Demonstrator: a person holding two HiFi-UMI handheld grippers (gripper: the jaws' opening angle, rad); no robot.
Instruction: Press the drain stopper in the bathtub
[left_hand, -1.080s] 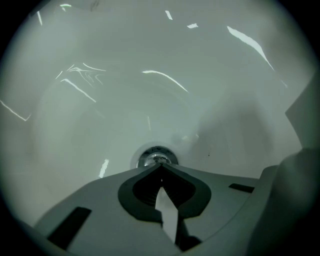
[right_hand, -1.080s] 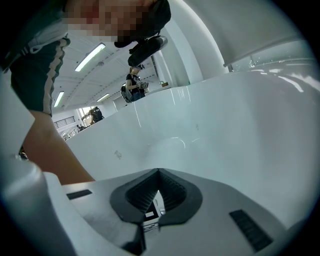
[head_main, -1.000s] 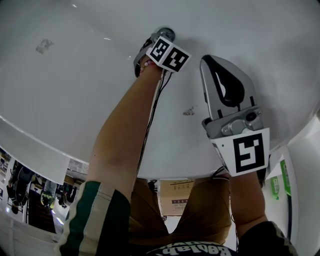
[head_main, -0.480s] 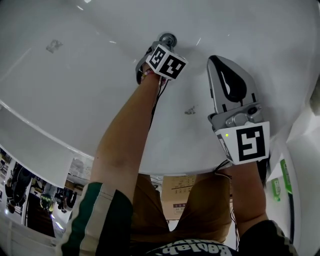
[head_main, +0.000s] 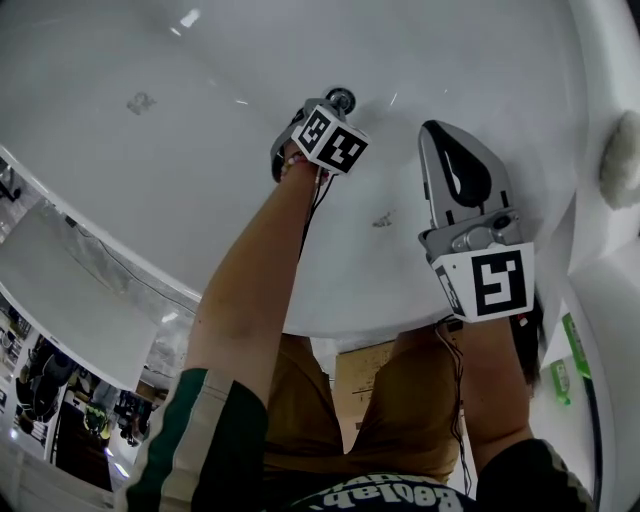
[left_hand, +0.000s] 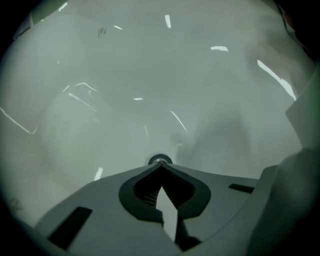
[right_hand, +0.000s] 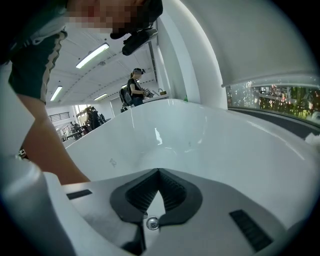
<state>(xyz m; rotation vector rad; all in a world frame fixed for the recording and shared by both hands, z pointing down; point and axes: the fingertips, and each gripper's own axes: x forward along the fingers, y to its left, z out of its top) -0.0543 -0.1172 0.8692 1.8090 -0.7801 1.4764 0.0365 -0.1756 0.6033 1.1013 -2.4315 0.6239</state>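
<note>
The round chrome drain stopper (head_main: 340, 98) sits in the white bathtub's floor (head_main: 200, 150). My left gripper (head_main: 325, 108) reaches down to it with jaws shut; its marker cube hides most of it in the head view. In the left gripper view the stopper (left_hand: 160, 160) shows just past the closed tips of the left gripper (left_hand: 160, 165), seemingly touching them. My right gripper (head_main: 432, 127) hangs shut and empty to the right of the stopper, apart from it. In its own view the right gripper (right_hand: 159, 171) points along the tub's wall.
A small dark mark (head_main: 383, 219) lies on the tub floor between the grippers. A white round object (head_main: 622, 160) sits on the tub's rim at the right. A green bottle (head_main: 570, 345) and a cardboard box (head_main: 360, 385) stand outside. People (right_hand: 135, 87) stand far off.
The head view has swung, showing more of the tub's right rim. The left gripper stays at the stopper and the right gripper stays beside it, both shut throughout.
</note>
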